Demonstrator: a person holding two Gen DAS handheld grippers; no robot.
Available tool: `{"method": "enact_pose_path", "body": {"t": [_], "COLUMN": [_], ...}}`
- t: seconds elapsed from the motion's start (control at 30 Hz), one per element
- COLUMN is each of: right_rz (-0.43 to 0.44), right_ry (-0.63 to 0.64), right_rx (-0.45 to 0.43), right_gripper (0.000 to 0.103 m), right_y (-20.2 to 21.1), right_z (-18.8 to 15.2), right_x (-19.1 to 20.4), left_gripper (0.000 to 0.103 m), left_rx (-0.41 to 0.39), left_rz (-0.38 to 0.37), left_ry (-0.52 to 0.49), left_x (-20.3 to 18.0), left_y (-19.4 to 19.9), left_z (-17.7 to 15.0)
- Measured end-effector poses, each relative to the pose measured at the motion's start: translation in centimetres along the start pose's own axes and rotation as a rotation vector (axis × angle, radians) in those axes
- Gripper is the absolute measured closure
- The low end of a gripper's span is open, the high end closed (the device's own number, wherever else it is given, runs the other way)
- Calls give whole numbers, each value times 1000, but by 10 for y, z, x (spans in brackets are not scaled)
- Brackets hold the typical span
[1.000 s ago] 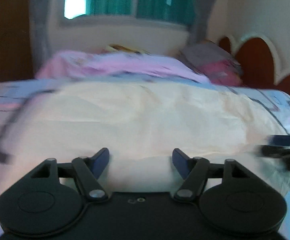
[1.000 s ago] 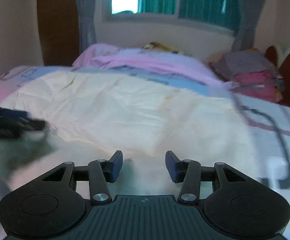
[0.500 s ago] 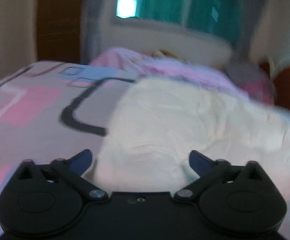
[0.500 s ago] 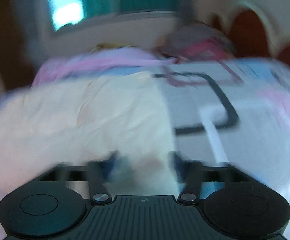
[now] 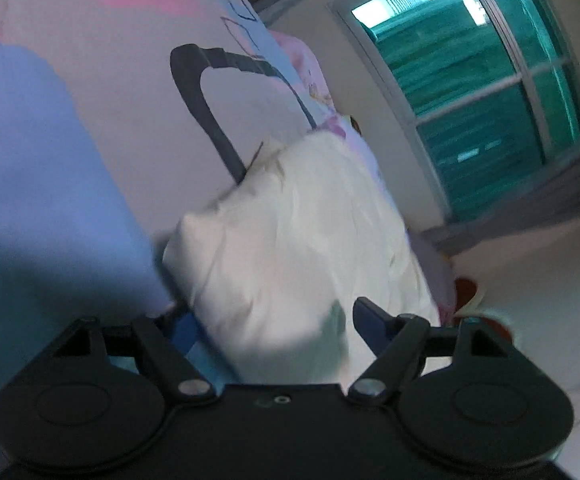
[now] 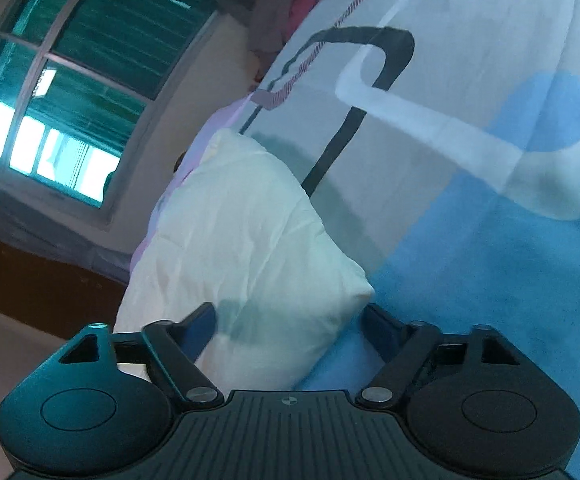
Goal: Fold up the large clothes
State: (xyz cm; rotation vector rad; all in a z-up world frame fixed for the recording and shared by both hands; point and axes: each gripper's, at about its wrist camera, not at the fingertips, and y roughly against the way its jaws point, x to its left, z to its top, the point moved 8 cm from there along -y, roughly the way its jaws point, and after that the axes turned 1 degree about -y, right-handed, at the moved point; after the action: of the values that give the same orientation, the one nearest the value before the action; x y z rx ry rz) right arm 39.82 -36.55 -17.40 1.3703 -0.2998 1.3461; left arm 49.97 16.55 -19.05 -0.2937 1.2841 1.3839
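Note:
A large cream garment (image 5: 301, 232) lies flat on the patterned bedsheet (image 5: 90, 120). In the left wrist view, rolled to one side, my left gripper (image 5: 276, 322) is open, its jaws wide apart on either side of the garment's near left corner. In the right wrist view, rolled the other way, the same cream garment (image 6: 234, 240) shows, and my right gripper (image 6: 290, 320) is open, jaws wide apart around the near right corner. Neither pair of fingers is closed on the cloth.
The bedsheet (image 6: 469, 160) has blue, pink and black line patterns. A window with teal curtains (image 5: 481, 80) is beyond the bed. A pile of grey and pink clothes (image 6: 286, 4) sits at the far end near the wall.
Both grippers swung apart from the garment's middle to its two near corners and rolled sideways. Both jaws opened wider. The cloth stayed flat.

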Motion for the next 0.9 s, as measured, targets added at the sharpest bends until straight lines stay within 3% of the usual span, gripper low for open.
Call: {"method": "enact_pose_path", "body": {"t": [0.07,0.13,0.2,0.3,0.6,0.9], "right_rz": [-21,-51,-55,-57,-23,-38], "right_ry": [6,42,83,168,211,276], "right_rx": [-6,-4,-6,-26,-47,-21], "right_gripper": [38,49,68,81,84,84], "right_y": [-8,-16,-17,-10,40,111], "right_z": [5,3,3,1,-9,-44], "right_x": [5,8,14,28,46,22], "left_gripper": [36,58,71,83,86,86], "left_rx": [5,30,48,30,3,22], "left_rz": [10,51,55,58,22,43], "left_ry": [8,-33,-72,-152,-231,-246], "left_x": [-1,1,-1,-16,-42,-17], "left_y": [-6,-12,-17,-10,38,106], "left_z": [5,6,7,9,-1,-49]}}
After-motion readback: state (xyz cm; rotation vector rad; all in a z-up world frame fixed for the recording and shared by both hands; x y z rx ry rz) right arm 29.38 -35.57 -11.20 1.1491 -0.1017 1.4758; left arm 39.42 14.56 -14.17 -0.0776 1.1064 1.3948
